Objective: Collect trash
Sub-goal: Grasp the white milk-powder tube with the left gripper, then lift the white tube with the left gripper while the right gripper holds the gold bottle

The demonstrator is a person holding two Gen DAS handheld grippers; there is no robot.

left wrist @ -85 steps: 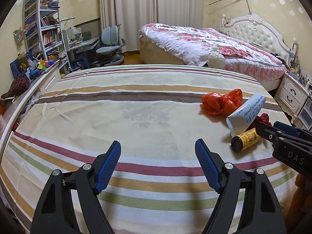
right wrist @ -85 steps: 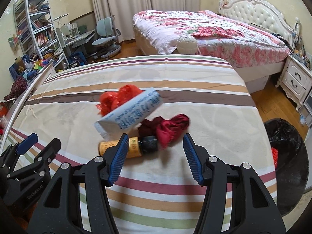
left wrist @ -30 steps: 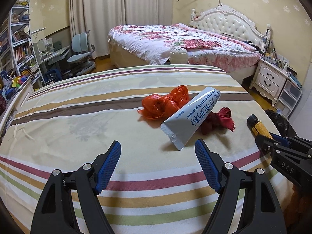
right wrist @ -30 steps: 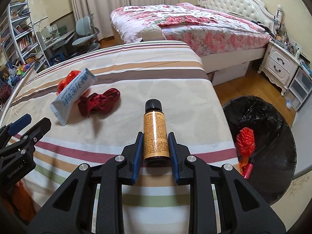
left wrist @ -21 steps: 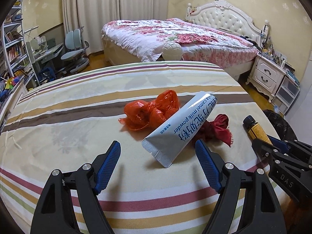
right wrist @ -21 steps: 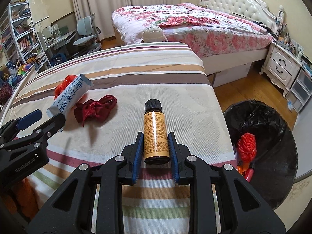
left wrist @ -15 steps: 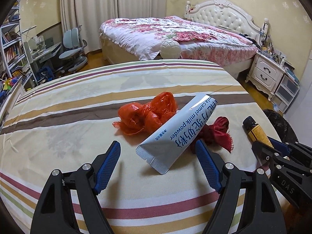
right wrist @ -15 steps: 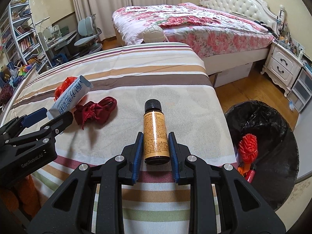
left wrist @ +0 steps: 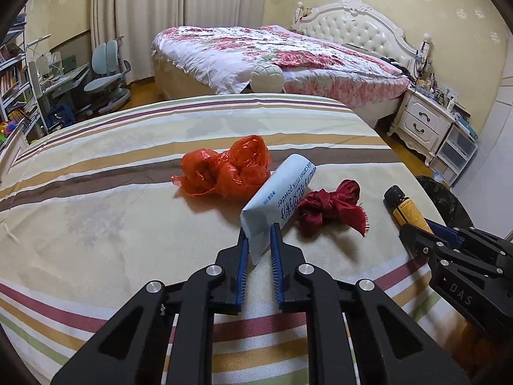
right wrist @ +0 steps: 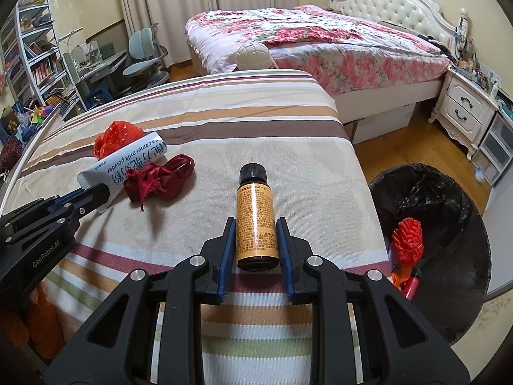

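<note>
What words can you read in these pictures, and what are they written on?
"camel milk powder": on the white packet, beside large Chinese characters I cannot read.
"DAS": on the right gripper body, in the left view.
"GenRobot.AI": on the left gripper body, in the right view.
Small bottle: the label print is too small to read.

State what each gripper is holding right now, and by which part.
Left gripper: camel milk powder pouch, pinched at its flat sealed end. Right gripper: small amber bottle, clamped around its lower body, cap pointing away.
</note>
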